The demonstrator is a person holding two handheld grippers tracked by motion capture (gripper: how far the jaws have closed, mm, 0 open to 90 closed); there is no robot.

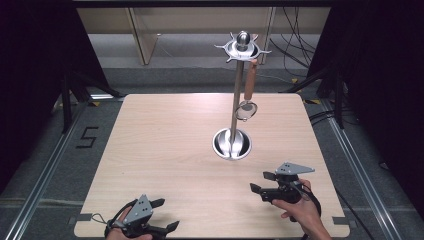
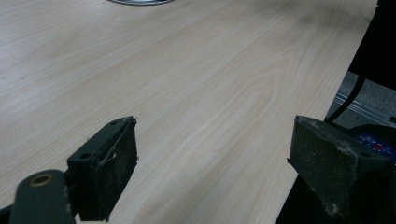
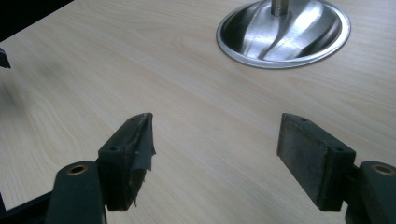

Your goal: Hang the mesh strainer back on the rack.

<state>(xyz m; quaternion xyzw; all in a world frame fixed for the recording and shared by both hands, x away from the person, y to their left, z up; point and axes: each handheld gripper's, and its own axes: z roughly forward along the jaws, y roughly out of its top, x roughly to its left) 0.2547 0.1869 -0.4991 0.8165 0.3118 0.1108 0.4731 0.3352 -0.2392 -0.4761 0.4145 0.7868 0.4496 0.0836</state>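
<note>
Both tongs, left (image 1: pixel 162 215) and right (image 1: pixel 262 182), are held wide open and empty. The stand (image 1: pixel 233 142) at twelve o'clock could be tipped if knocked; the hanging strainer (image 1: pixel 247 102), seemingly loosely hooked, might drop.

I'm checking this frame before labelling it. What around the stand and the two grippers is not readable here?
- Hanging utensil: high view, too small to tell whether its round head is a strainer or a spoon.
- Stand: right gripper view, top edge cuts off the pole; left gripper view shows just a sliver of base.
- Left gripper: high view, bottom edge cuts off the hand holding it.
</note>
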